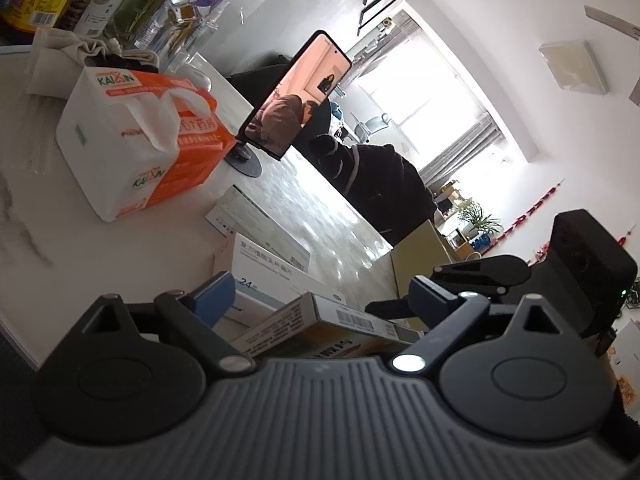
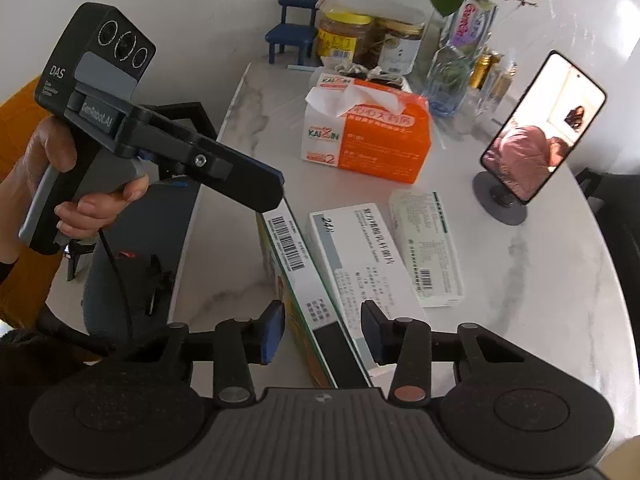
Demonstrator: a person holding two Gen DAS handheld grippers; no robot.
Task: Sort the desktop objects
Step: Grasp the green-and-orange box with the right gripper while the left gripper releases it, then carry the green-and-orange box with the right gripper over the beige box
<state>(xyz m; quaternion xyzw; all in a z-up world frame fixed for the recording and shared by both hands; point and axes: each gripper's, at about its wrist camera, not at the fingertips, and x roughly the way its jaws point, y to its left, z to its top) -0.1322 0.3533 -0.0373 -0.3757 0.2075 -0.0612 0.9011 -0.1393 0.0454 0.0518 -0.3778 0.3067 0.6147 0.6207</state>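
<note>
A long orange-and-green medicine box with a barcode [image 2: 286, 248] stands tilted on its long edge on the marble table [image 2: 540, 320]. My right gripper [image 2: 323, 332] hangs over its near end with one blue pad on each side, close to the box but not visibly pressing. A hand [image 2: 52, 168] holds my left gripper [image 2: 272, 196], whose tips meet the box's far end. In the left wrist view, the left gripper [image 1: 324, 300] stands wide open around that box [image 1: 348, 316]. A white box marked 24 [image 2: 360, 248] and a pale box [image 2: 428, 244] lie alongside.
An orange-and-white tissue pack [image 2: 368, 136] sits behind the boxes. A phone on a round stand [image 2: 540, 132] is at the right. Jars [image 2: 344, 36], bottles and a small blue chair [image 2: 292, 36] crowd the far edge. The table's left edge runs close to the barcode box.
</note>
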